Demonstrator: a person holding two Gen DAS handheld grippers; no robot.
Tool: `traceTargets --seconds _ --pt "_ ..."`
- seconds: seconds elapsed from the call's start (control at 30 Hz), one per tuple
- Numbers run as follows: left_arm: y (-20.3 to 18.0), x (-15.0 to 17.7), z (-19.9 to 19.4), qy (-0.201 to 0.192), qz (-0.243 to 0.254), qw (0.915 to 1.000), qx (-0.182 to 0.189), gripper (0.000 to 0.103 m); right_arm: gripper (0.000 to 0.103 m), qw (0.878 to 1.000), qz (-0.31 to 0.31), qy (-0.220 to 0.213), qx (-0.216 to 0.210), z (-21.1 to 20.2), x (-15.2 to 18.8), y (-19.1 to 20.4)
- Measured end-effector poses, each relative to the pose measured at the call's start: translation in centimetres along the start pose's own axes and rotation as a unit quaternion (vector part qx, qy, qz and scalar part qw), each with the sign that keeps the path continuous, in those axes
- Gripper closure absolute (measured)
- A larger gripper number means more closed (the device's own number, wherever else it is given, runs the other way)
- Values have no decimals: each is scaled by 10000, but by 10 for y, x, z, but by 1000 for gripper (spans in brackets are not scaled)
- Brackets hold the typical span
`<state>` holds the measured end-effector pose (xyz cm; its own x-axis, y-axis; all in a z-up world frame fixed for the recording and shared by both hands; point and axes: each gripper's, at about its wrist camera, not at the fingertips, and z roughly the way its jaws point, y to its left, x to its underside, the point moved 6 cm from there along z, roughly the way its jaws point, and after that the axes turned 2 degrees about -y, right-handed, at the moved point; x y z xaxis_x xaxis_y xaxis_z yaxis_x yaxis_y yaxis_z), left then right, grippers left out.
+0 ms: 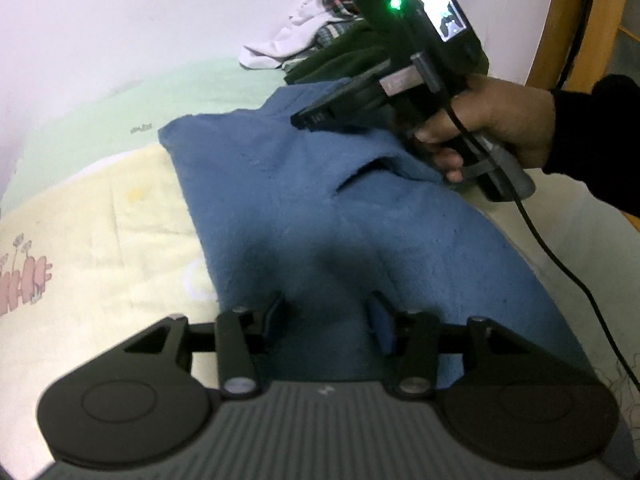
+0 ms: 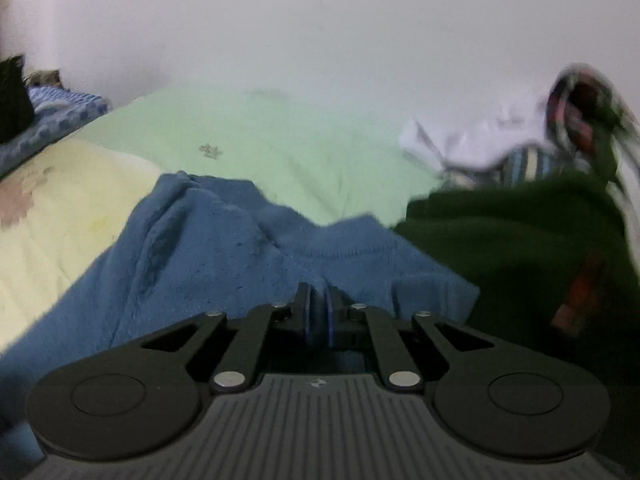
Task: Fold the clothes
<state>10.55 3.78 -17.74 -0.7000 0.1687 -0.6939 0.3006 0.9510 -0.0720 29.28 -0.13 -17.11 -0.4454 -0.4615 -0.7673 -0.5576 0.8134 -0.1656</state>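
The plaid garment (image 2: 584, 116) is motion-blurred, and the blue sweater (image 2: 240, 240) hides the mattress beneath.

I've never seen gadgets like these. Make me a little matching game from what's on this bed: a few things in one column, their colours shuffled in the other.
Things:
1. sweater held by the right tool
2. garment beside it
3. crumpled cloth by the wall
4. light on the right tool

Colours:
a. white
b. bright green
c. blue
d. dark green

Pairs: 1-c, 2-d, 3-a, 4-b
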Motion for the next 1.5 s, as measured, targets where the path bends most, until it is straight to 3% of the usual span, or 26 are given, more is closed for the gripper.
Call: traceTargets --seconds 0.03,0.1,0.17,0.2,0.23,0.3,0.37,0.47,0.57,0.6,0.73,0.83,0.93,1.0,1.2,1.33,1.5 --pt "1 0 -1 2 -17 10000 7 54 89 9999 -42 14 95 -4 -2 0" --pt "3 -1 3 -7 -57 10000 15 53 69 9996 70 -85 277 -16 -12 -3" --pt "2 -1 5 -30 -97 9999 15 54 68 9974 351 -598 189 -37 -29 -4" --pt "1 -1 8 -35 -103 9999 9 53 69 9959 494 -755 4 -43 -36 -2" --pt "-1 -1 10 -37 -87 10000 -4 53 71 9943 643 -727 -439 -43 -42 6" --pt "-1 0 7 -29 -46 10000 -41 53 85 9891 867 -483 -1092 -31 -46 22" --pt "-1 1 4 -19 -5 10000 -80 53 89 9830 1012 -156 -1523 -12 -45 38" --pt "-1 3 0 -5 57 9999 -137 53 103 9914 872 79 -976 23 -31 33" --pt "-1 8 -8 -45 -4 9999 -162 53 103 9933 909 -120 -704 27 -29 26" --pt "-2 10 -9 -53 -1 9998 -178 53 103 9927 947 -128 -730 25 -30 28" --pt "-10 16 -12 -60 23 9997 -223 53 96 9816 1129 -64 -1537 -4 -33 48" --pt "-17 15 -18 4 46 9999 -128 57 93 9862 713 183 -1485 -3 -20 51" --pt "-24 20 -38 0 171 9999 27 57 94 9884 1013 260 -1102 -17 -10 26" --pt "-26 31 -58 8 206 9998 72 56 84 9832 1085 306 -1433 -48 5 25" --pt "-30 73 -106 339 -19 9993 167 59 80 9618 1258 471 -2384 -140 52 27" --pt "-52 86 -129 410 -7 9986 339 59 79 9519 1221 681 -2726 -165 88 53" --pt "-85 96 -123 616 -52 9971 433 58 65 9377 1535 802 -3011 -171 105 81"
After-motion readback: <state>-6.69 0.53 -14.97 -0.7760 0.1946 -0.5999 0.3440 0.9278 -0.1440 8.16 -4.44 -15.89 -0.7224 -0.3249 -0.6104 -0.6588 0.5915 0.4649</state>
